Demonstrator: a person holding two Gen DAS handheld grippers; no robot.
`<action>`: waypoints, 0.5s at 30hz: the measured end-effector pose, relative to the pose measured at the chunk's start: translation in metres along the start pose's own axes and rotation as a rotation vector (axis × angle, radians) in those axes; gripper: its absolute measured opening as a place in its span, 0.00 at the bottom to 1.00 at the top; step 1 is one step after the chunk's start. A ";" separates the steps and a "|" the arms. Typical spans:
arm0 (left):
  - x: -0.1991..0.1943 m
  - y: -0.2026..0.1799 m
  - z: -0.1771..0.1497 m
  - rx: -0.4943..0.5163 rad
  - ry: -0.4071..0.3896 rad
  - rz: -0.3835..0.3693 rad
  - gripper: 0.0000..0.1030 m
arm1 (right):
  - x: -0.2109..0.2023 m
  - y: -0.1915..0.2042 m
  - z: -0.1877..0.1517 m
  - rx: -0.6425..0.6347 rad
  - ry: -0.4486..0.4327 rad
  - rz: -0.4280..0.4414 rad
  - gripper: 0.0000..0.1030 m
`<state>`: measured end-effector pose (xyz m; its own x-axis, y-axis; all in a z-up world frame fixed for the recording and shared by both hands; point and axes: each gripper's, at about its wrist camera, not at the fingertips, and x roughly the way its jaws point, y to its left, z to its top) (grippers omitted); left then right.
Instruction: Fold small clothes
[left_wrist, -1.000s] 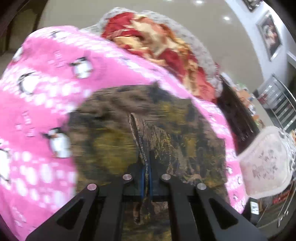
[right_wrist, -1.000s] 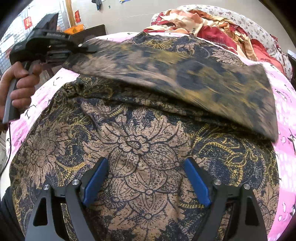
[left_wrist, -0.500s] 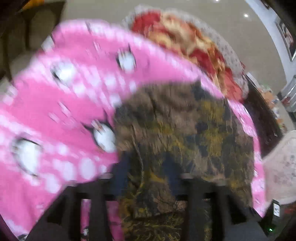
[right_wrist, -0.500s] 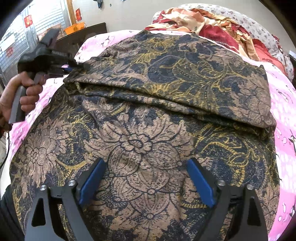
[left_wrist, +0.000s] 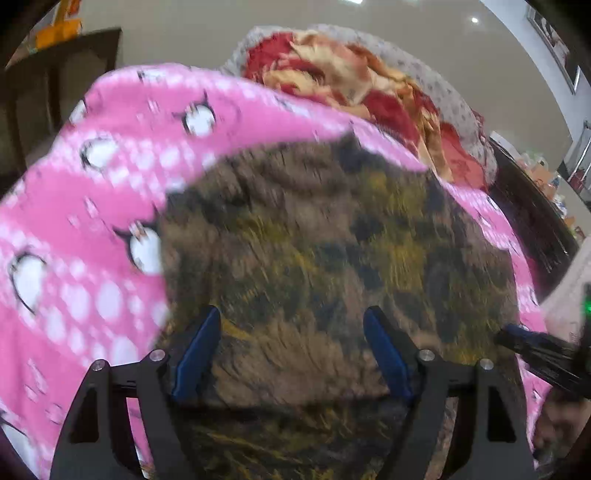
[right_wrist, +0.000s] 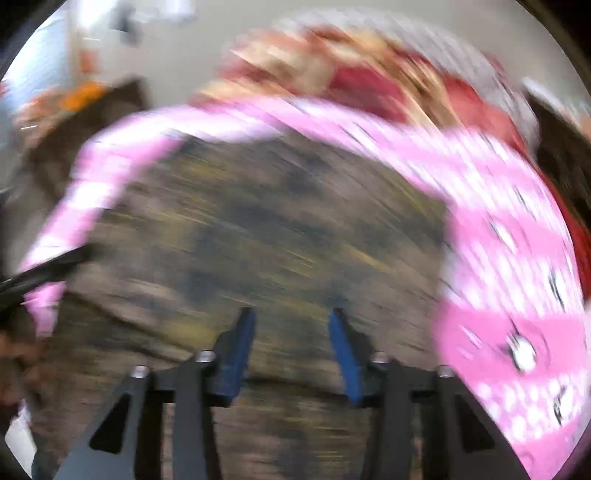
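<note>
A brown, navy and gold floral garment (left_wrist: 317, 236) lies folded over on the pink penguin-print blanket (left_wrist: 92, 206). My left gripper (left_wrist: 291, 350) is open and empty, hovering over the garment's near part. The garment also fills the right wrist view (right_wrist: 266, 236), which is badly blurred. My right gripper (right_wrist: 291, 347) is open with its jaws partly closed, just above the cloth, holding nothing. The right gripper's tip shows at the right edge of the left wrist view (left_wrist: 535, 350).
A heap of red and cream clothes (left_wrist: 354, 92) lies on a grey spotted cushion at the far end of the bed. A dark wooden headboard (left_wrist: 55, 96) stands at the left. A dark bed edge (left_wrist: 532, 218) runs along the right.
My left gripper has let go of the garment's edge and opened wide. The folded-over layer now lies flat. My right gripper has narrowed and is moving fast across the cloth.
</note>
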<state>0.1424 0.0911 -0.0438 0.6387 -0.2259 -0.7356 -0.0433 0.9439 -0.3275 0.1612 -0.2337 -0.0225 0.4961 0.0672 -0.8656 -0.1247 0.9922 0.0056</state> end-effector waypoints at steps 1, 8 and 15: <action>0.003 -0.002 -0.004 0.028 -0.001 0.000 0.76 | 0.010 -0.030 -0.015 0.057 0.012 0.053 0.23; 0.015 -0.018 -0.025 0.185 -0.028 0.060 0.90 | -0.003 -0.031 -0.031 -0.010 -0.047 0.128 0.28; 0.015 -0.006 -0.022 0.122 -0.040 -0.008 0.92 | -0.024 -0.046 0.021 0.038 -0.089 0.145 0.31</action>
<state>0.1353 0.0767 -0.0654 0.6690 -0.2256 -0.7082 0.0535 0.9650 -0.2568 0.1731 -0.2791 0.0083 0.5498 0.2170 -0.8066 -0.1688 0.9746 0.1472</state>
